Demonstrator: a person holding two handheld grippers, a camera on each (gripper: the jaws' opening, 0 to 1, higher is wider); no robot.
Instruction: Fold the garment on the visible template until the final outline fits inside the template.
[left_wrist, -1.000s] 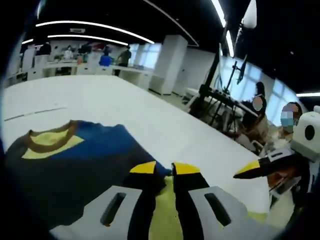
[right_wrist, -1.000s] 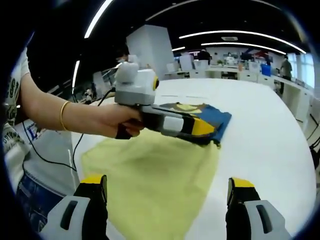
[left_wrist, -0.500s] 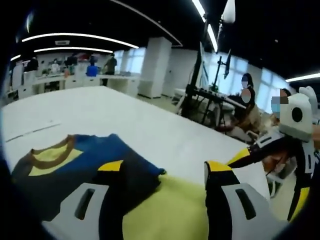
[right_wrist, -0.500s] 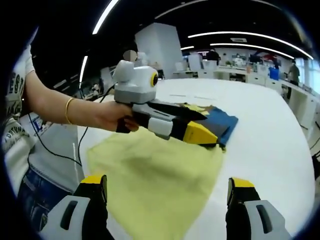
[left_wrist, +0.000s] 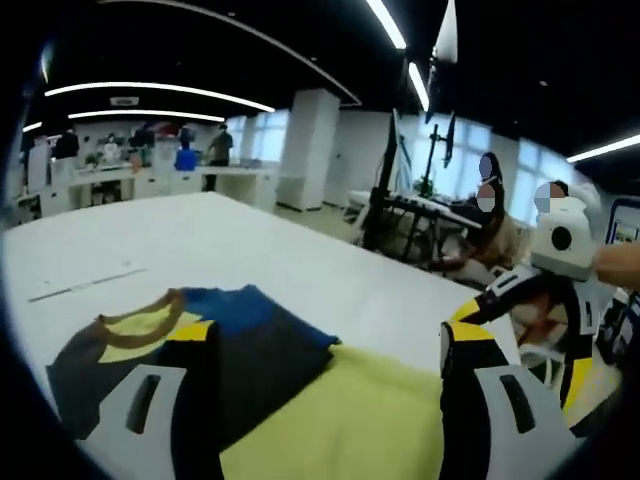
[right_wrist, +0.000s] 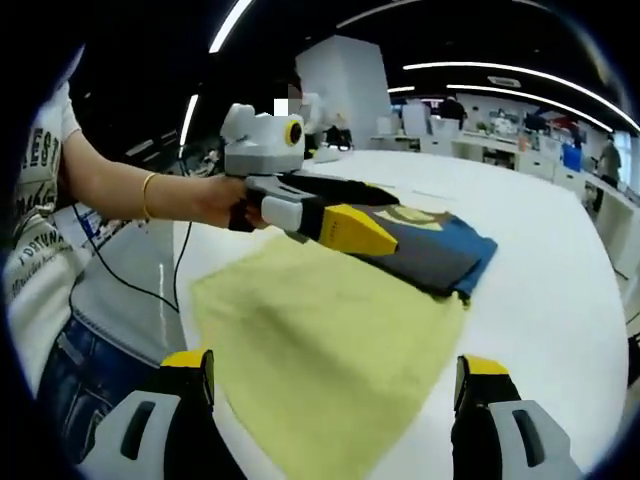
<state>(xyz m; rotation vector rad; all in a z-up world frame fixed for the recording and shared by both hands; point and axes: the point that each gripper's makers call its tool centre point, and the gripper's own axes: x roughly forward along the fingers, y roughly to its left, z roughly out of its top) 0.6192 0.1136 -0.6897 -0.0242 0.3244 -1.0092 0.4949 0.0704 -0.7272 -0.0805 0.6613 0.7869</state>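
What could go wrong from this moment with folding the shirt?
Both grippers are open and off the cloth, so the shirt lies loose: its yellow half near the table edge might slide off. The left gripper hovers just above the dark folded part and could snag it, undoing the fold.

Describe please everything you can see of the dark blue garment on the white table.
The garment is dark blue knit-looking cloth with a brown collar band and a yellow patch inside the neck opening. It lies flat and folded into a compact, roughly rectangular shape on the white table. A pale yellow cloth adjoins its lower edge; which lies on top is unclear. The left tongs hover above it, jaws apart, not gripping it.
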